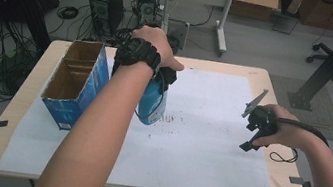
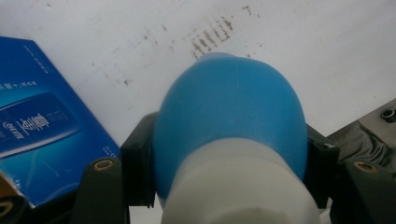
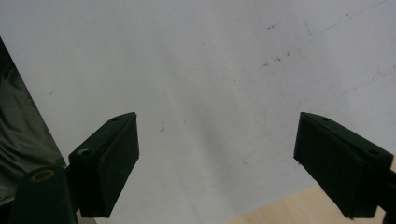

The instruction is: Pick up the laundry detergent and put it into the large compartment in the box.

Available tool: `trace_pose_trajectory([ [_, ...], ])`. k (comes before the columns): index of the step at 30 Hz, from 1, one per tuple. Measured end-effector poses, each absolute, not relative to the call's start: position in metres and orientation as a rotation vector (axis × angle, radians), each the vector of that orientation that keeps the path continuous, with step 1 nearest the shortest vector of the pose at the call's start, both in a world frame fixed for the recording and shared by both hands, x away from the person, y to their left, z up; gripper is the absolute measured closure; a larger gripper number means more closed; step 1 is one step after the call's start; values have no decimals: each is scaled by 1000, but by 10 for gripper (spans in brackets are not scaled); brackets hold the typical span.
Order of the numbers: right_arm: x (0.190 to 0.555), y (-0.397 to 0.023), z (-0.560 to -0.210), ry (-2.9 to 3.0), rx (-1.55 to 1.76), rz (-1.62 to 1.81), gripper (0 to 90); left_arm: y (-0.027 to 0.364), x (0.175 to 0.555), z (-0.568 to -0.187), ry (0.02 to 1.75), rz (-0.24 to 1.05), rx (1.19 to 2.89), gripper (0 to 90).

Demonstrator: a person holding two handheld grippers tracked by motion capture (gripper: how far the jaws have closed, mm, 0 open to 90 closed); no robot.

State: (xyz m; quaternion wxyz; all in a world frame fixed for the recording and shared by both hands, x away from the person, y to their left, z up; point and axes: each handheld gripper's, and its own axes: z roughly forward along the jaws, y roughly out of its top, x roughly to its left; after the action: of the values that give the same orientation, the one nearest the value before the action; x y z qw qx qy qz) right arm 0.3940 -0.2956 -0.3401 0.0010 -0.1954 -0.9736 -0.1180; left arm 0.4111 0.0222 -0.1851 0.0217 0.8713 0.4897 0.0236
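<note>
Blue bottle [image 1: 152, 105] hangs in my left gripper [image 1: 164, 80] over the white paper sheet [image 1: 209, 130], toward the 10 o'clock part of the table [image 1: 258, 73] in the high view, just beside the open cardboard box [image 1: 76, 82] that stands at its 9 o'clock. Its long axis runs close to upright, tilted a little: the rounded blue end points down at the paper and slightly toward me, while the white end is up at the gripper. I cannot tell whether the blue end touches the sheet or sits just above it. In the left gripper view the bottle [image 2: 229, 140] runs straight away from the camera, white part nearest, blue dome farthest, with dark scuff marks [image 2: 212, 37] on the paper beyond it at 12 o'clock and the box's blue printed side [image 2: 42, 135] at 9 o'clock.

My left gripper's jaws are pressed against the bottle's two sides, spread about as wide as its body, so it has a firm hold. My left hand [image 1: 155, 41], with a black wristwatch [image 1: 138, 53], comes over the top of it.

My right gripper [image 1: 256, 125] is at the 3 o'clock side of the table, well apart from the bottle, held in my right hand [image 1: 290, 131]. In the right gripper view its jaws stand wide apart with nothing between them, above bare paper near the sheet's edge, where a strip of pale wood [image 3: 299, 210] shows at 5 o'clock.
</note>
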Motion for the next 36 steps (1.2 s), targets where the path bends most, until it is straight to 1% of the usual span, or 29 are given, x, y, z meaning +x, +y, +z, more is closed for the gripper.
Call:
trace_pose_trajectory([
  [26,397,-294,-330,-3059,-609,-389,142,26,414,-138,1525,80,2692,376],
  [36,399,-294,-331,-3055,-608,-391,143,31,416,-129,1536,95,2679,376],
])
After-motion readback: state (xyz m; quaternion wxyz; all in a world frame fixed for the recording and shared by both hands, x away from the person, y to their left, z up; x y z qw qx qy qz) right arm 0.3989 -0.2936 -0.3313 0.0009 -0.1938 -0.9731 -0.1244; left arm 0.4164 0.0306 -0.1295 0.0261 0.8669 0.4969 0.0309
